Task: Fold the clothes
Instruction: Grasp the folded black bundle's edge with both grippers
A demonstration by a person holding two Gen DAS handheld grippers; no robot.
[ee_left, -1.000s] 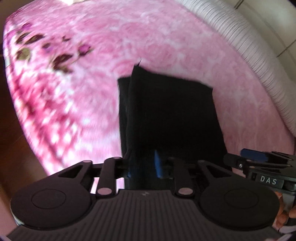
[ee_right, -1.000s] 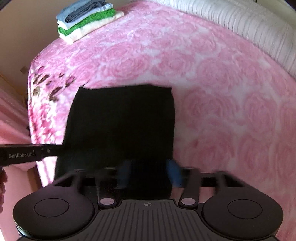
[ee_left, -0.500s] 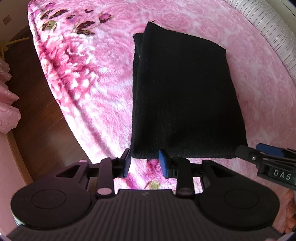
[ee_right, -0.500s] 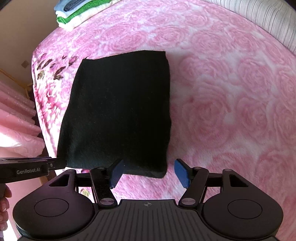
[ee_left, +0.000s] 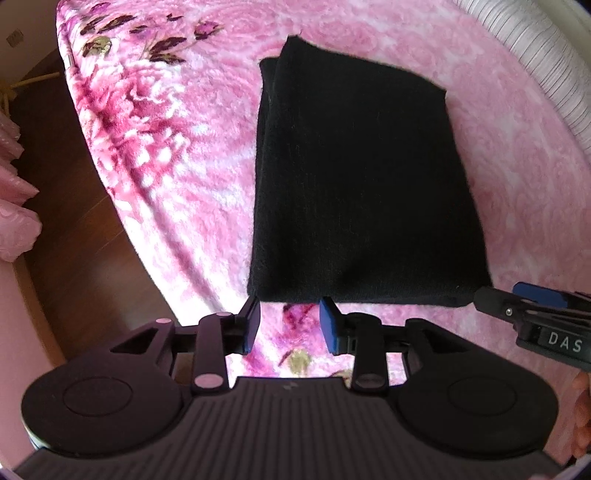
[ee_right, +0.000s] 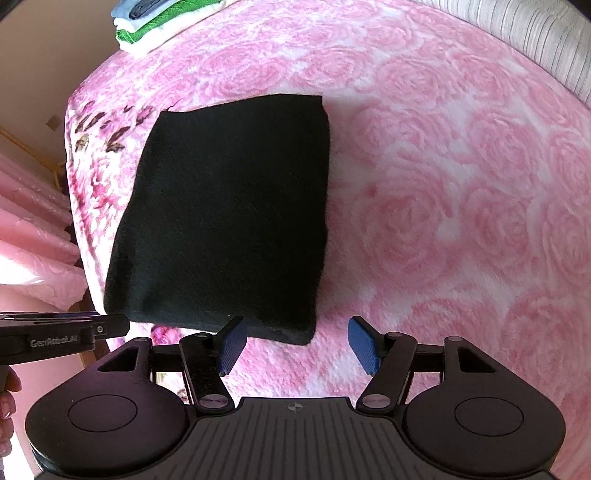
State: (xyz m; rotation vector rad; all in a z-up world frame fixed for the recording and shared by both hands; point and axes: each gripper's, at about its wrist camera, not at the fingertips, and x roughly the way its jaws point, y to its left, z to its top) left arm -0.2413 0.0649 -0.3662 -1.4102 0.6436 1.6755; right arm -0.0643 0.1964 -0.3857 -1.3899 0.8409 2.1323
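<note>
garment: black knit cloth point(ee_left: 354, 184), folded rectangle, flat on plush pink rose-print bed cover point(ee_right: 461, 184) | left gripper point(ee_left: 290, 325): jaws just opening, part-open, empty | right gripper point(ee_right: 297, 345): wide, empty

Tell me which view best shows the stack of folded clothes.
The right wrist view: the stack sits at the far corner of the pink blanket, though cut by the frame's top edge. The left wrist view does not show it at all.
</note>
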